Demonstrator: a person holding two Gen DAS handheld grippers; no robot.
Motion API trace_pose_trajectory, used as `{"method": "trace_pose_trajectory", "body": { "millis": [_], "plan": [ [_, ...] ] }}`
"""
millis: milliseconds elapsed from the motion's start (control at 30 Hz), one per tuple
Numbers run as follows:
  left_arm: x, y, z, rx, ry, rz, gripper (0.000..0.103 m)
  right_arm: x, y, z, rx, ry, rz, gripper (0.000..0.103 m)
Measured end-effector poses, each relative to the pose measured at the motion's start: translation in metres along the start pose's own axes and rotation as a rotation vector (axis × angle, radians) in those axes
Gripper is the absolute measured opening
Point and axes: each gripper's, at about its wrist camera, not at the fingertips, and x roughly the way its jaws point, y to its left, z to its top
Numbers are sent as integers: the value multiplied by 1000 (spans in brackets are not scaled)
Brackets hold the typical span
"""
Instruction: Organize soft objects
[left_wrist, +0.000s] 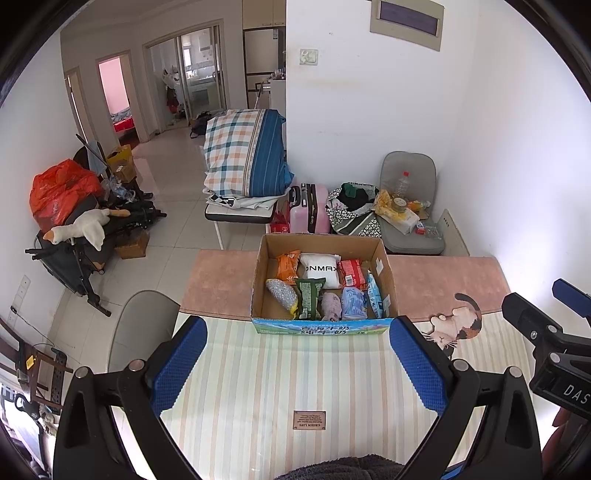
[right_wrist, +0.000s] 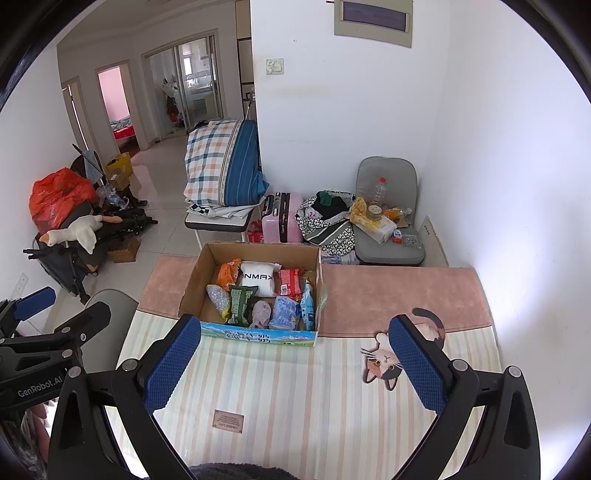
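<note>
The left gripper (left_wrist: 297, 360) hangs wide open above the striped table mat (left_wrist: 295, 373). Ahead, the cardboard box (left_wrist: 321, 325) holds soft packets, including a white pouch (left_wrist: 320, 270). The right gripper (right_wrist: 295, 360) gapes wide, empty.

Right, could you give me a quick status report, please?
Left gripper open, empty. Right gripper open, empty. Soft packets sit in the cardboard box on the table. Nothing between grippers and box.
</note>
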Motion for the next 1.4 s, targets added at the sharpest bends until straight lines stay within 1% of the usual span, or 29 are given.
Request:
{"method": "trace_pose_trajectory", "body": {
  "millis": [800, 1400],
  "plan": [
    [5, -2, -2, 9, 2, 3, 101, -8, 1, -5, -30, -31, -17, 103],
    [6, -3, -1, 14, 0, 2, 101, -13, -4, -5, -28, -44, -27, 103]
  ]
}}
